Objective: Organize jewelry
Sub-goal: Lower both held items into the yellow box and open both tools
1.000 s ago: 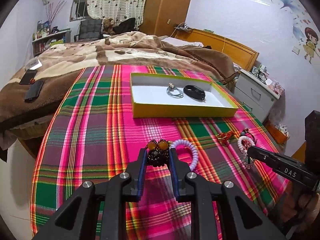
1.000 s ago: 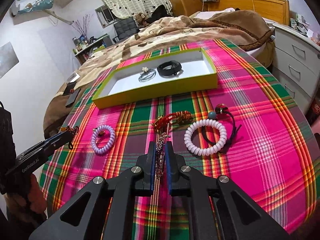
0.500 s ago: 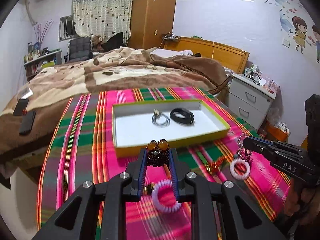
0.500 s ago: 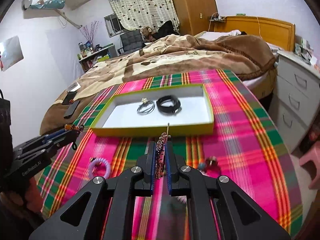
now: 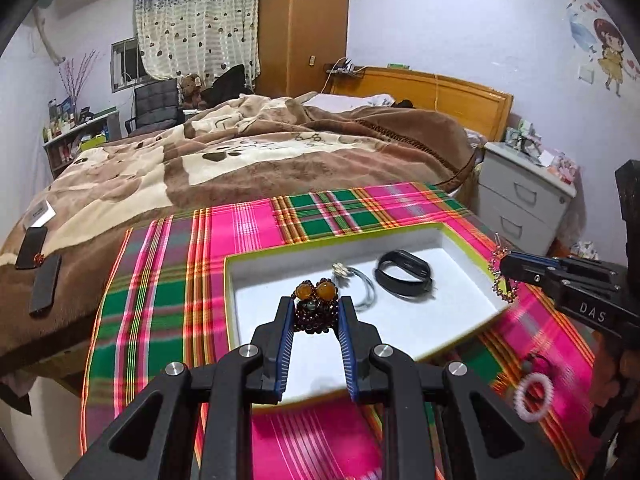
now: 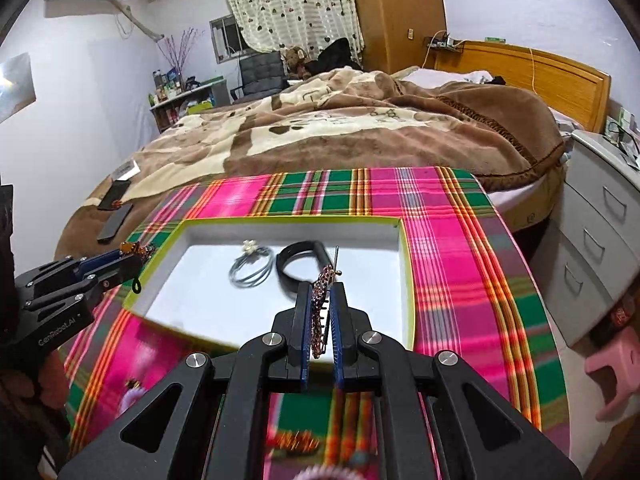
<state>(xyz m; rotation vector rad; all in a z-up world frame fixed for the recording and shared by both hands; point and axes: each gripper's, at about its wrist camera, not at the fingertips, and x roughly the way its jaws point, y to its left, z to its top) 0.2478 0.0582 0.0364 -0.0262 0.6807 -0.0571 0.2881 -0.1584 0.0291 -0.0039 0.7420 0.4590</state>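
The left gripper [image 5: 315, 312] clamps a dark beaded bracelet [image 5: 314, 307] over the yellow-rimmed tray's [image 5: 460, 346] near side; the right gripper [image 6: 322, 300] pinches a beaded chain [image 6: 321, 296] above its right half.

1. The left wrist view looks forward along its own fingers [image 5: 348, 344] from low over the near edge of the plaid cloth [image 5: 256, 236], aimed slightly downward across the tray [image 5: 230, 300] toward the bed [image 5: 240, 160] and far wall.
2. The right wrist view sits equally low and close, facing the same way, with the tray [image 6: 404, 280] just ahead of its fingers [image 6: 302, 320].
3. Both views share the tray, cloth, bed and curtain [image 5: 196, 32].
4. Each view catches the other gripper: the right gripper [image 5: 508, 266] enters the left view at right, the left gripper [image 6: 136, 258] enters the right view at left.
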